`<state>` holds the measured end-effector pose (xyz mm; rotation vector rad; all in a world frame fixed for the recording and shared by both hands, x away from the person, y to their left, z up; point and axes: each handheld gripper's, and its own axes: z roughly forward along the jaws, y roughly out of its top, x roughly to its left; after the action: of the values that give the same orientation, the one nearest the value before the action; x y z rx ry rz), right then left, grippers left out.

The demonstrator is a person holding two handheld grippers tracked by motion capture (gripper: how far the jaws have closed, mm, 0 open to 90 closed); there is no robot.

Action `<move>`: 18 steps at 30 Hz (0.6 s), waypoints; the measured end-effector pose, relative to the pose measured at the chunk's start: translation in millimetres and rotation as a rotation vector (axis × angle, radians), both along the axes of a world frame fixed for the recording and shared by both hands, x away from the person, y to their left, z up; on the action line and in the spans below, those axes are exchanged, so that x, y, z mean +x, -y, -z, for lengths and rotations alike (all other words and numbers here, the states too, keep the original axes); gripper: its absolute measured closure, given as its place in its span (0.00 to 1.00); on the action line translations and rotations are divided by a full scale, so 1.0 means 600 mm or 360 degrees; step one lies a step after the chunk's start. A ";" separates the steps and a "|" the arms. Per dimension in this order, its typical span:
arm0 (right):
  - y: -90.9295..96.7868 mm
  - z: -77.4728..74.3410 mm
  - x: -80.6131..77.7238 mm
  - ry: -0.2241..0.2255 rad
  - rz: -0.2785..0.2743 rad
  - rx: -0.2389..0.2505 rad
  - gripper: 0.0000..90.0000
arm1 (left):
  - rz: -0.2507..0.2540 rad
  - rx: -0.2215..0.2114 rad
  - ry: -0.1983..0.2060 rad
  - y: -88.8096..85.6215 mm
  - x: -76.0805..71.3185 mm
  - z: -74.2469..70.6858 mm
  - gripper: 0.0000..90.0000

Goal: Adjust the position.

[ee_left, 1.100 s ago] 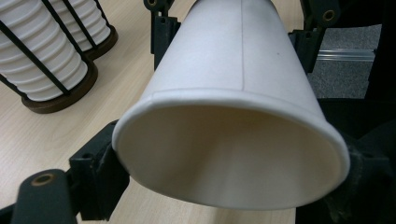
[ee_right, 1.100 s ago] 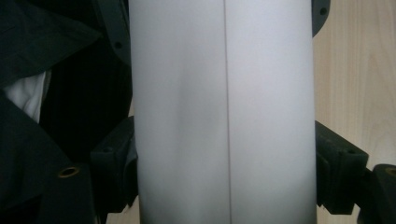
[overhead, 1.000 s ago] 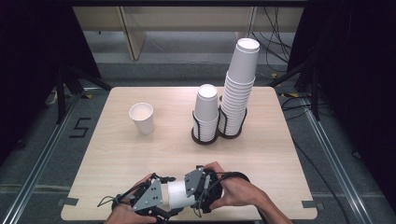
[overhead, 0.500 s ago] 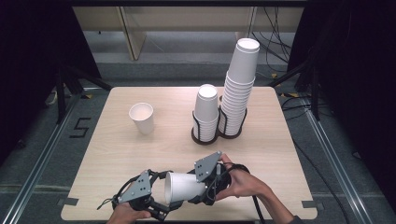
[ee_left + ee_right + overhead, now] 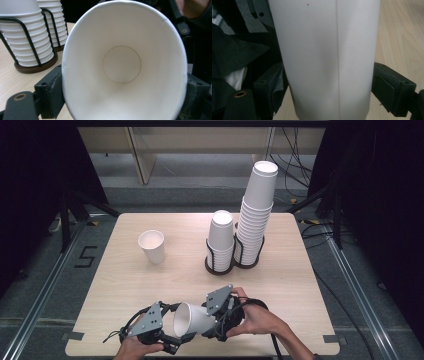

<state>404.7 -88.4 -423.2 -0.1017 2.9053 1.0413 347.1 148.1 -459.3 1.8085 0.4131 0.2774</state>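
A white paper cup [image 5: 192, 319] lies on its side above the table's front edge, held between both grippers. Its open mouth [image 5: 122, 65] faces my left gripper [image 5: 176, 332], whose jaws press the rim on both sides and squash it slightly oval. My right gripper [image 5: 214, 321] is shut across the cup's side wall [image 5: 329, 60] near its base, one jaw on each side. A hand holds each gripper at the bottom of the high view.
A single upright paper cup [image 5: 151, 246] stands at the table's left middle. A black wire holder [image 5: 220, 266] carries a short cup stack [image 5: 220, 237], and a tall cup stack [image 5: 257, 215] stands beside it at the back right. Wooden table top [image 5: 125, 285] lies between.
The cup has tilted so its mouth turns up toward the left gripper. The right gripper has shifted right and risen a little; both hands moved slightly apart.
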 end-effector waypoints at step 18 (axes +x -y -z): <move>0.006 0.018 0.008 -0.0217 -0.0039 0.0316 0.27 | -0.0093 -0.0335 -0.0092 0.000 0.001 0.006 0.07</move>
<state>409.6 -91.9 -433.8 -0.0599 2.9036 1.3859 348.0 147.9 -462.6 1.6030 0.5169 0.2143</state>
